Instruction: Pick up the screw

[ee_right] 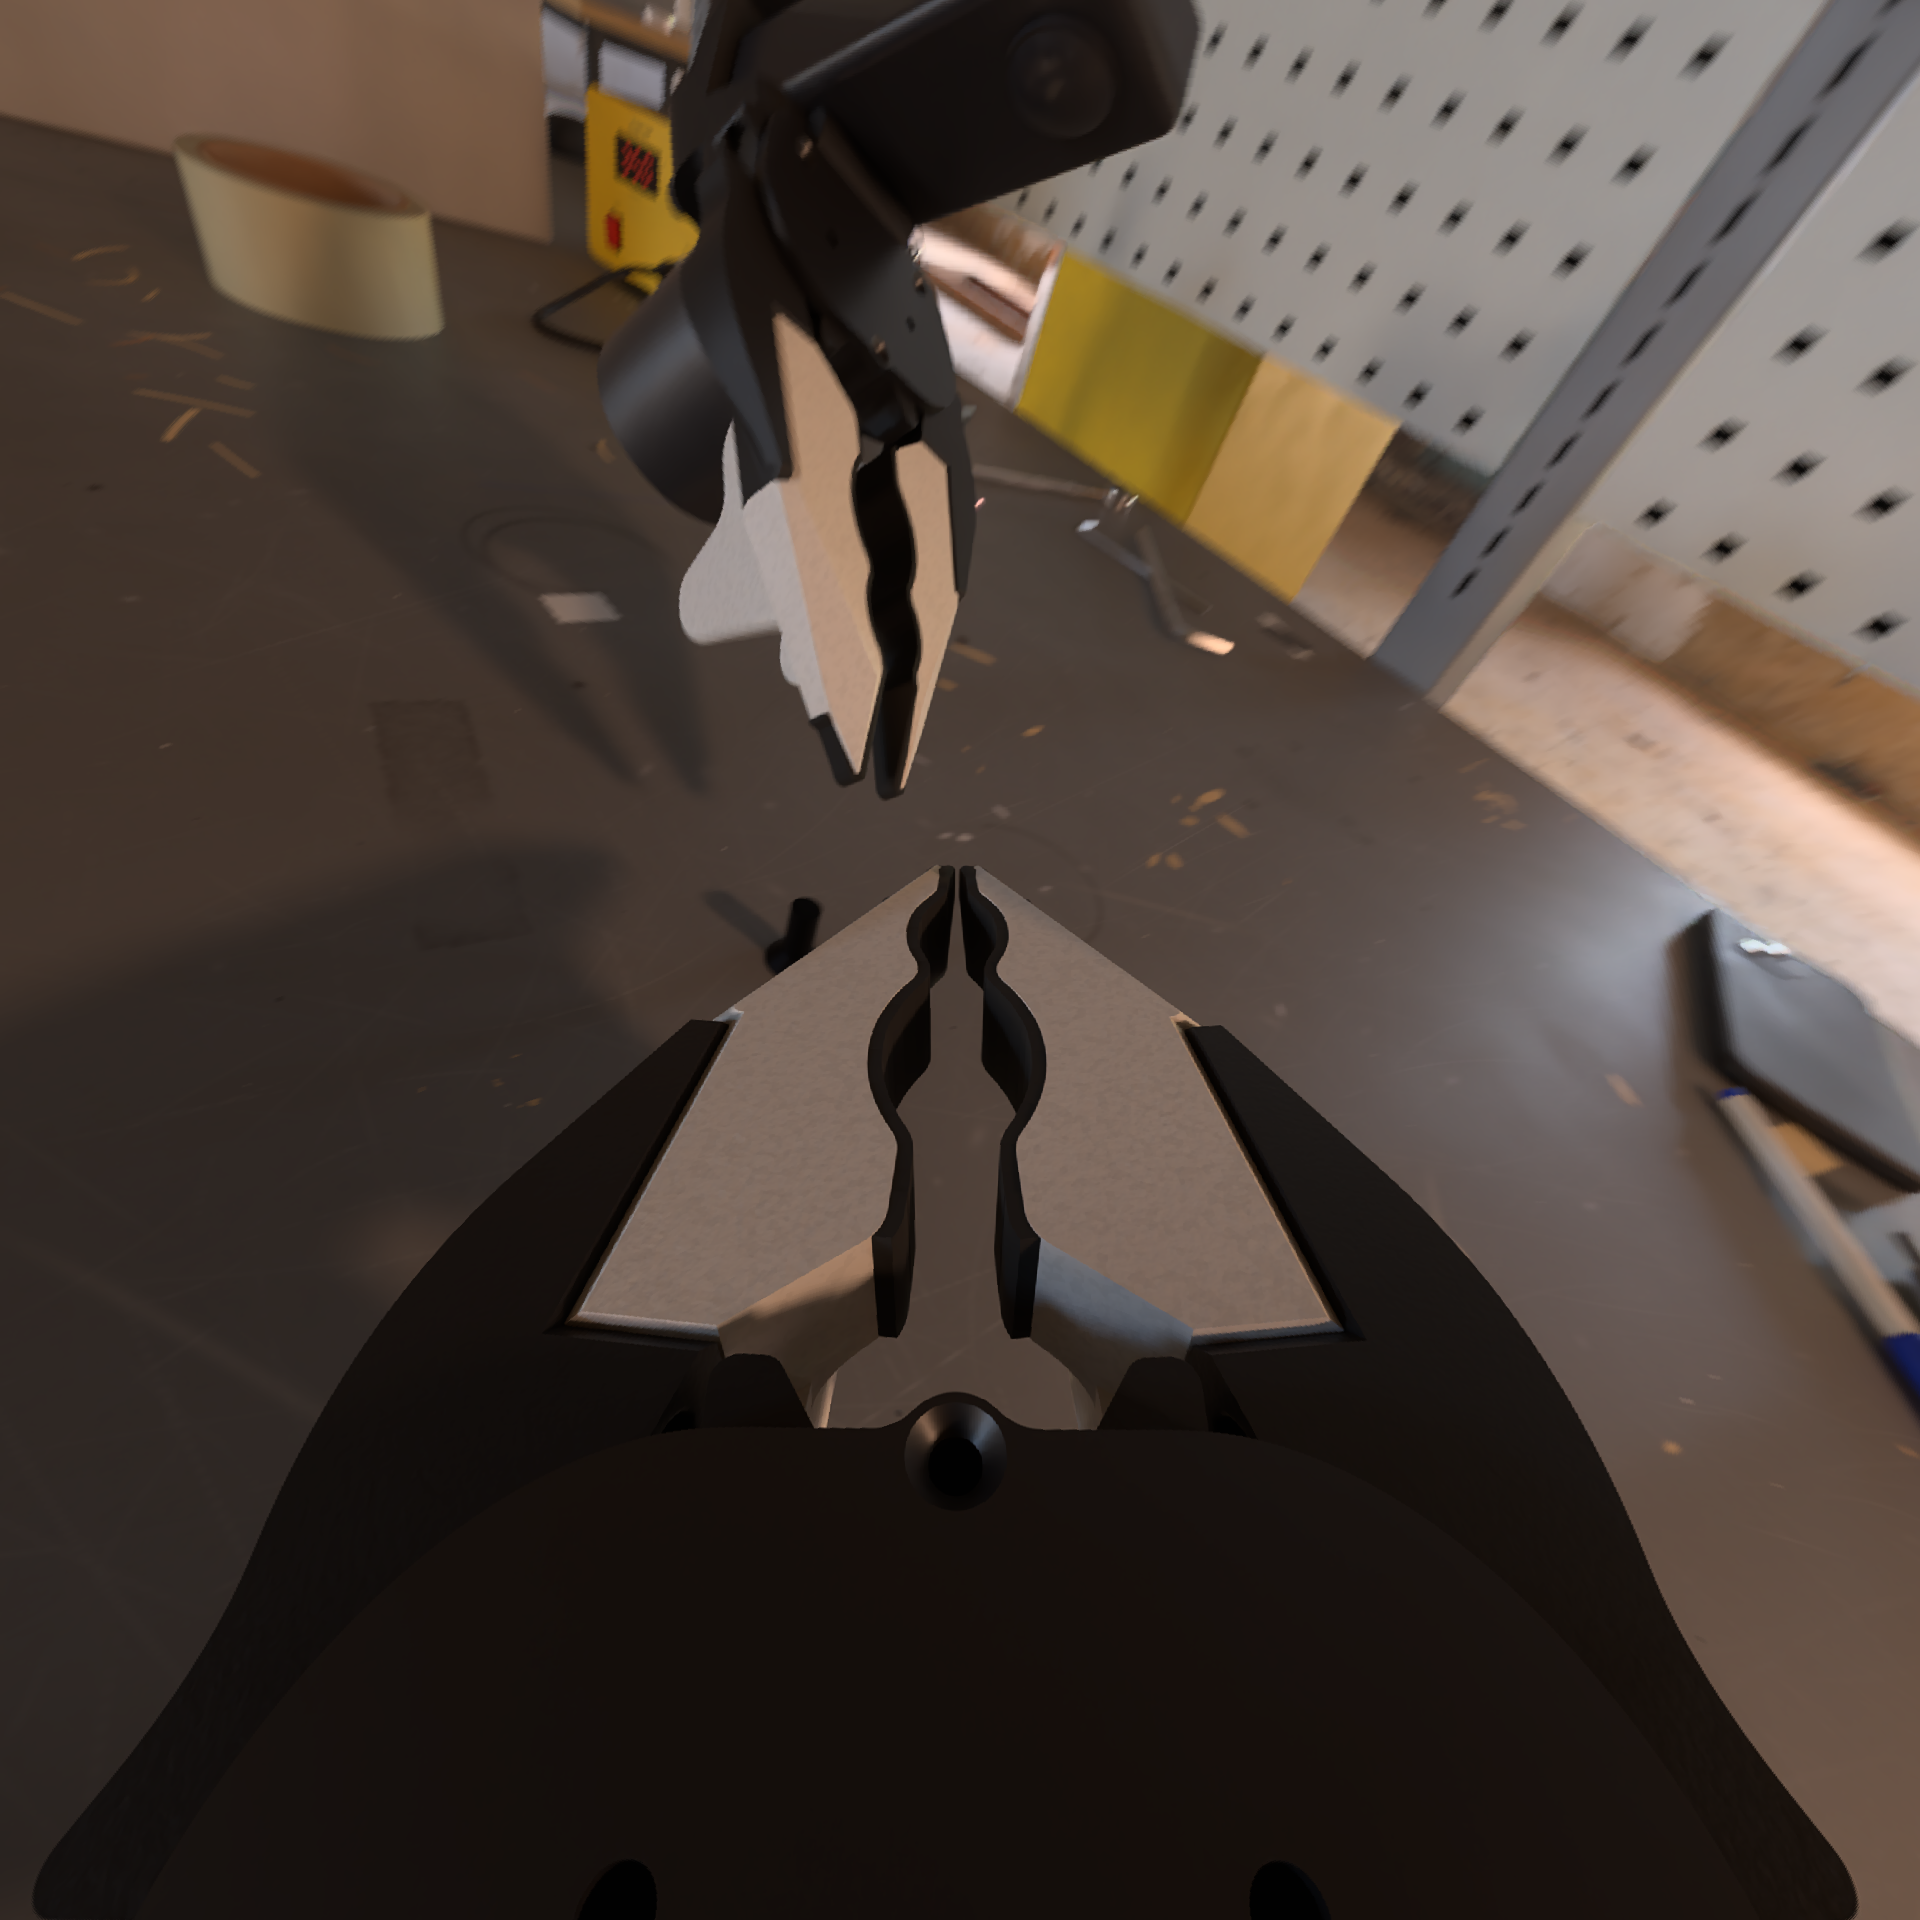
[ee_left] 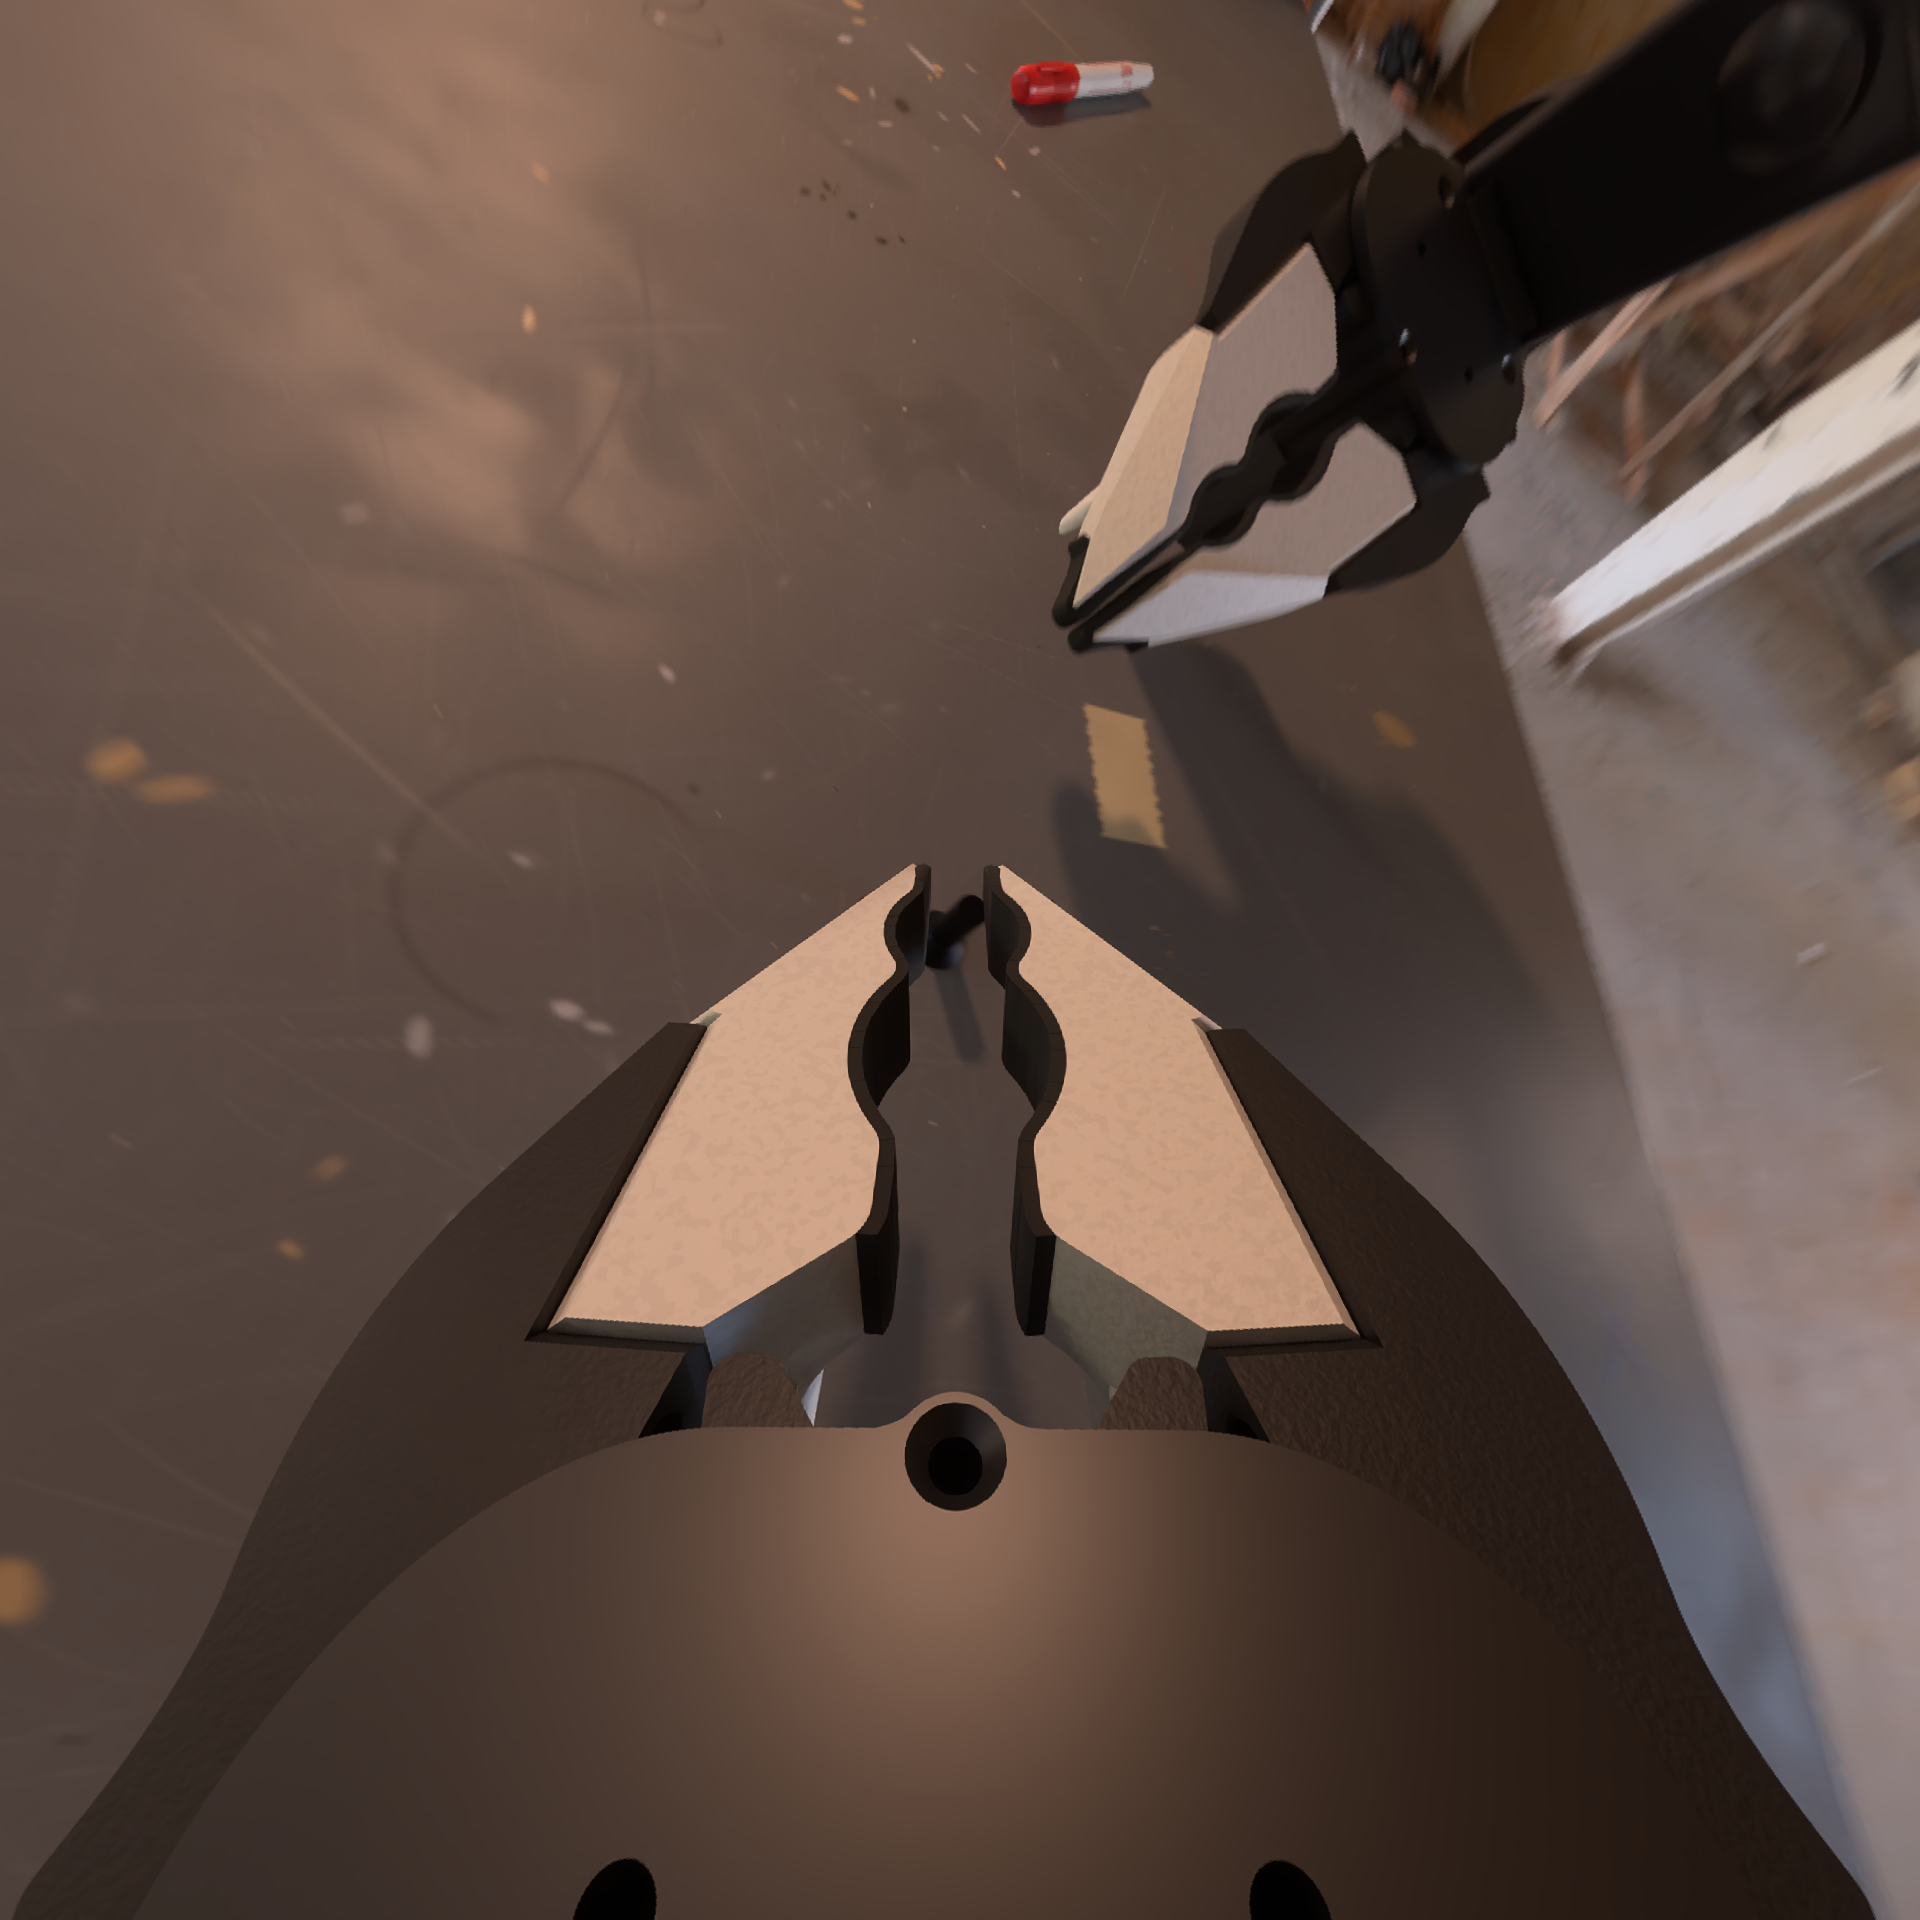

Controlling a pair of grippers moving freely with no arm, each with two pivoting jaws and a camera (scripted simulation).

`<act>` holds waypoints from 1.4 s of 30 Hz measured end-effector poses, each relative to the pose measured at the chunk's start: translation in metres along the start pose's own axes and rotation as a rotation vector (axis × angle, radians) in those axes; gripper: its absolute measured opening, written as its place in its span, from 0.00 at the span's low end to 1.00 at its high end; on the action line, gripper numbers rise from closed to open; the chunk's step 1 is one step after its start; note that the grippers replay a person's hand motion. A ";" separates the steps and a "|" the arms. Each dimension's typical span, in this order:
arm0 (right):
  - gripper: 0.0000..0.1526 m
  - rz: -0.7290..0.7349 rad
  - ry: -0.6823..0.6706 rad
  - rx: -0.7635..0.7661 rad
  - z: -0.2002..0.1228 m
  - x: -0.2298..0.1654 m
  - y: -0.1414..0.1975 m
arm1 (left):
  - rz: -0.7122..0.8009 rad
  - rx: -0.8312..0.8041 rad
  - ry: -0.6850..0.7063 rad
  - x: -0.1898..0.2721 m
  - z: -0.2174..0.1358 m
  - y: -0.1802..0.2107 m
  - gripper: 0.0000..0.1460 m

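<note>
Here the left gripper [ee_left: 957, 878], fingers slightly apart, is hanging over the small black screw [ee_left: 954, 928] lying on the bench [ee_left: 312, 623]; being light, rigid and likely slippery, it wants pinching across the shank. The right gripper [ee_right: 956, 875] is closed, empty.

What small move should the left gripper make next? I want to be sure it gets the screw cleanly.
Probably ease the left gripper straight down a little more, then close. Its fingers stand slightly apart with the small dark screw showing in the gap just behind the tips, lying on the workbench. The right wrist view shows that gripper above the bench, the screw not yet gripped. The right gripper is shut and idle.
</note>
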State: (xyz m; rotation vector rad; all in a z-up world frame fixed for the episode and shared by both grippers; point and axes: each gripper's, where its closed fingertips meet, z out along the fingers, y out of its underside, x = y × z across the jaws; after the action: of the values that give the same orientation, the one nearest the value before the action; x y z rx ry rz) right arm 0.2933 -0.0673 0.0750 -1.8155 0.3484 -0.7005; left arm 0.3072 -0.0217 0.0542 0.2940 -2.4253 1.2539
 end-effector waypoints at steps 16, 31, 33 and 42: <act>0.12 0.155 -0.208 -0.426 0.029 -0.029 0.049 | -0.490 0.013 -0.102 0.009 -0.007 0.043 0.08; 0.10 0.156 -0.333 -0.423 0.030 -0.048 0.045 | -0.379 0.049 -0.504 -0.008 -0.045 0.056 0.36; 0.10 0.129 -0.334 -0.395 0.027 -0.045 0.041 | -0.333 0.119 -0.480 0.005 -0.042 0.044 0.32; 0.09 -0.188 -0.112 0.116 0.013 0.001 -0.018 | -0.055 -0.057 -0.630 0.009 0.021 0.028 0.20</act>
State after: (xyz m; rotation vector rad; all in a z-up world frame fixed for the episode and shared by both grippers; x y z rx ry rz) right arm 0.3004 -0.0515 0.0890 -1.7828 0.0612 -0.7297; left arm 0.2841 -0.0227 0.0269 0.8404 -2.9318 1.1922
